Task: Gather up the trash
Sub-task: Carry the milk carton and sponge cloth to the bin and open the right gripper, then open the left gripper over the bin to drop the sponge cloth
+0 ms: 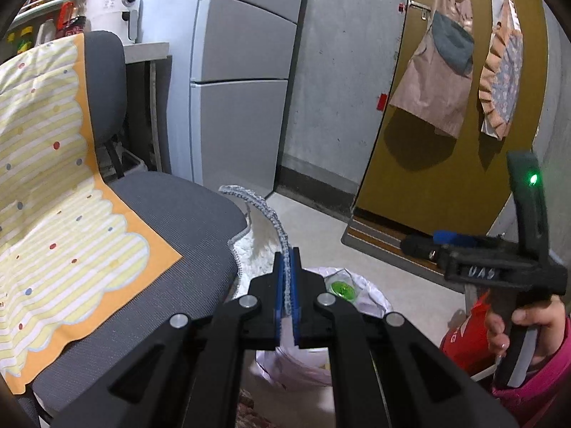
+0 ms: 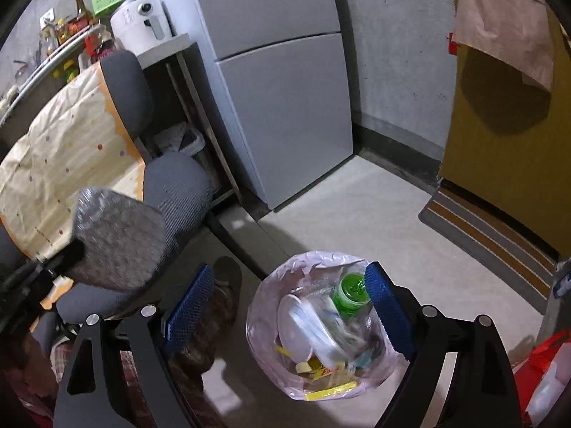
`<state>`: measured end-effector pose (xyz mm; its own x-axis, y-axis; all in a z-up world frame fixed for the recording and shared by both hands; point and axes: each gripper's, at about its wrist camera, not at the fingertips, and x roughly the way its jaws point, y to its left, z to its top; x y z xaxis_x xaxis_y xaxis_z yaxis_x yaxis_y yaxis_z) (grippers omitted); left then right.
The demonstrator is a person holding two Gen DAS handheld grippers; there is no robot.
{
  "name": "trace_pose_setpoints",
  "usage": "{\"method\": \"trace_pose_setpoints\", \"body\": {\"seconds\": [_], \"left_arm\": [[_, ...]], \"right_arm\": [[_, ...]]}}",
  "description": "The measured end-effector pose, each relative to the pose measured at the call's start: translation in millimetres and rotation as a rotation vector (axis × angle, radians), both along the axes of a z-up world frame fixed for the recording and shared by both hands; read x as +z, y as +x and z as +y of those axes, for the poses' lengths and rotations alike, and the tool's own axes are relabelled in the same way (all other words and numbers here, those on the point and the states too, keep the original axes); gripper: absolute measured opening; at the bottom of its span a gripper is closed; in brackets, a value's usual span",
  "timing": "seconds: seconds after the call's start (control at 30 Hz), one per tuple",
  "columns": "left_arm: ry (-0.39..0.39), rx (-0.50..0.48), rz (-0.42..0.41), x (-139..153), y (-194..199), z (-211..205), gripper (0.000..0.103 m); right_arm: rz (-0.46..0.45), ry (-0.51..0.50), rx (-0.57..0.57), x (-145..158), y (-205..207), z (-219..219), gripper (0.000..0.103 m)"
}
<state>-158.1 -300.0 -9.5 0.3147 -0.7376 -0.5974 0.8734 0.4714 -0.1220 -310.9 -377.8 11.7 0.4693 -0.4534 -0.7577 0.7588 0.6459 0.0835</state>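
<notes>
My left gripper (image 1: pixel 286 254) is shut on a sheet of bubble wrap (image 1: pixel 264 210), which curls up and to the left out of its blue pads. The same sheet (image 2: pixel 117 237) shows broad and grey at the left of the right wrist view, with the left gripper (image 2: pixel 73 251) dark behind it. Below stands a trash bin lined with a pale pink bag (image 2: pixel 262 308), holding a green bottle cap (image 2: pixel 351 290), white plastic pieces and yellow wrappers. My right gripper (image 2: pixel 289 271) hangs open over the bin with nothing between its pads. A hand holds it at the right of the left wrist view (image 1: pixel 426 244).
A grey office chair (image 1: pixel 171 221) draped with a yellow striped cloth (image 1: pixel 53 185) stands left of the bin. A grey fridge (image 2: pixel 285 107) is behind, a yellow door (image 1: pixel 446 149) with hanging aprons and a striped doormat (image 2: pixel 492 235) to the right. A red bag (image 2: pixel 546 363) sits at the lower right.
</notes>
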Motion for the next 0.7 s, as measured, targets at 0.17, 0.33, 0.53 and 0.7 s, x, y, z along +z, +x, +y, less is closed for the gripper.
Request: {"method": "trace_pose_setpoints", "body": {"seconds": [0.17, 0.33, 0.53, 0.7], "left_arm": [[0.027, -0.033, 0.024, -11.2, -3.6, -9.7, 0.002], [0.065, -0.130, 0.041, -24.6, -16.4, -28.8, 0.002], [0.083, -0.266, 0.038, -38.6, -37.5, -62.3, 0.002], [0.102, -0.334, 0.031, -47.6, -49.7, -84.7, 0.002]], "right_arm": [[-0.025, -0.015, -0.010, 7.8, -6.4, 3.0, 0.086], [-0.074, -0.026, -0.033, 18.2, -15.7, -0.3, 0.086], [-0.126, -0.038, -0.076, 28.2, -33.1, -9.8, 0.086], [-0.141, -0.046, -0.116, 30.8, -46.1, -17.9, 0.086]]}}
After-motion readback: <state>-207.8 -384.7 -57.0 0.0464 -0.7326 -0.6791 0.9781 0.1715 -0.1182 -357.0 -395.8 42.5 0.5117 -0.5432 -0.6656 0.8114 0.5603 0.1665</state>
